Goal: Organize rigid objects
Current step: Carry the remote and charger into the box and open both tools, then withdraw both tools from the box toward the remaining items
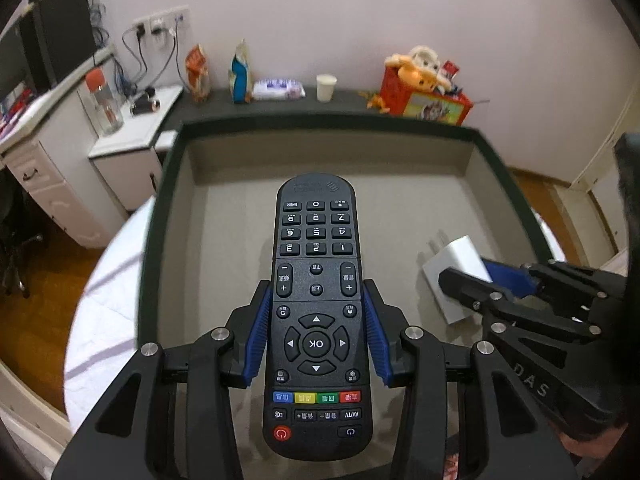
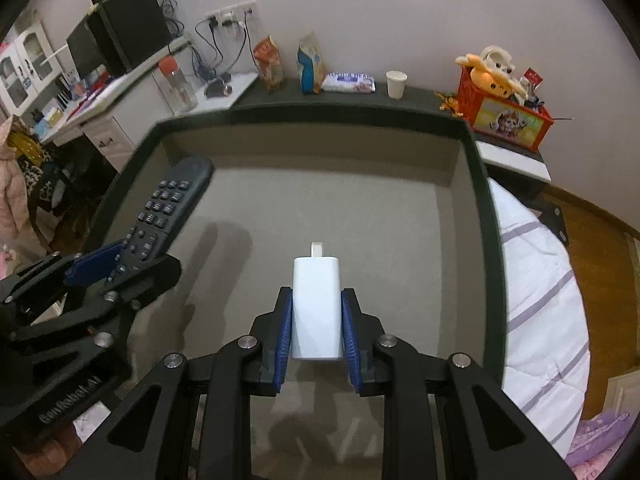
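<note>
Hovering over a shallow grey-lined tray (image 2: 486, 200) with a dark rim, both loads apparently clear of its floor, though height above the lining hard to judge through the fisheye lenses. Left gripper (image 1: 316, 332) with jaws closed on a black remote control (image 1: 316, 304), blue pads (image 1: 258, 336) pressing its long edges around the navigation ring, number keys pointing away toward the far wall of the tray. Right gripper (image 2: 316, 330) with jaws clamped on a white plug-in charger (image 2: 316, 308), prongs forward, roughly the rear half of its body between the pads. Likely trouble: a long remote held near its middle, free to pivot or slide on smooth plastic sides if tipped or jolted, then dropping button-side down or striking the rim. Equally possible: the charger's slick, flat faces slipping out of a partial grip during any quick turn, landing on its prongs. Close quarters too, with the two tools side by side over the same tray, inviting a knock between linkages or between remote and charger on a careless crossing move. Beyond the tray, a paper cup (image 2: 396, 84), snack bags (image 2: 290, 64) and a red toy box (image 2: 506, 120) along the ledge, within reach of an overshoot.
</note>
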Motion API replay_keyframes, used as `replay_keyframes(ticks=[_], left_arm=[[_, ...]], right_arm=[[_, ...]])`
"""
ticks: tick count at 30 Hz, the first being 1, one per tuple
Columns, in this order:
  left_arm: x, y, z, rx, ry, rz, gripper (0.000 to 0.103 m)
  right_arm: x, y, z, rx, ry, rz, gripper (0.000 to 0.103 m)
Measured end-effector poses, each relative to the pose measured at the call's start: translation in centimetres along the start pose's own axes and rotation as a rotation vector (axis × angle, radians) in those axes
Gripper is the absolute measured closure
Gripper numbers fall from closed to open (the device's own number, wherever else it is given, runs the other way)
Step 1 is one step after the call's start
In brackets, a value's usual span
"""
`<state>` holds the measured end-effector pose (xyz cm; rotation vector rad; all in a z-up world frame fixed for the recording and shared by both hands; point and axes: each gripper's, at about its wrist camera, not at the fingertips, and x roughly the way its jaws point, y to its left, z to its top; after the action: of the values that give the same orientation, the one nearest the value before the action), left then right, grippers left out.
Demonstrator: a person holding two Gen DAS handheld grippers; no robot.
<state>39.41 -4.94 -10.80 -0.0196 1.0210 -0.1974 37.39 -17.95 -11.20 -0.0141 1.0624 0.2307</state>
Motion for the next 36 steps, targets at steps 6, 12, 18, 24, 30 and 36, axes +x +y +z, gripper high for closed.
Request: replay_keyframes(ticks=[6, 12, 18, 24, 30, 36], left_arm=[[-1.2, 1.0, -0.2, -0.034, -0.02, 0.03, 0.013], [-6.0, 2.0, -1.5, -0.035, -0.11, 0.064, 0.0], [-11.9, 2.9, -3.7, -0.044, -0.193, 0.095, 0.0], [-17.2, 3.5, -7.1, -0.047, -0.259, 0.135, 0.0], [-21.6, 4.8, -11.4, -0.082, -0.329, 0.143, 0.0], [-23.7, 4.6, -15.8, -0.09, -0.307, 0.057, 0.0]], right_arm=[[-0.6, -0.5, 0.1, 0.021, -0.017, -0.048, 0.043], [-3.8, -0.7, -0.7, 0.048, -0.094, -0.008, 0.021], [-8.4, 0.3, -2.3, 0.083, -0.185, 0.024, 0.018], [-14.1, 1.9, -5.3, 0.079, -0.28, 0.05, 0.017], [-19.1, 2.3, -9.8, 0.073, -0.362, 0.044, 0.014], [-21.9, 2.2, -14.9, 0.107, -0.395, 0.056, 0.014]])
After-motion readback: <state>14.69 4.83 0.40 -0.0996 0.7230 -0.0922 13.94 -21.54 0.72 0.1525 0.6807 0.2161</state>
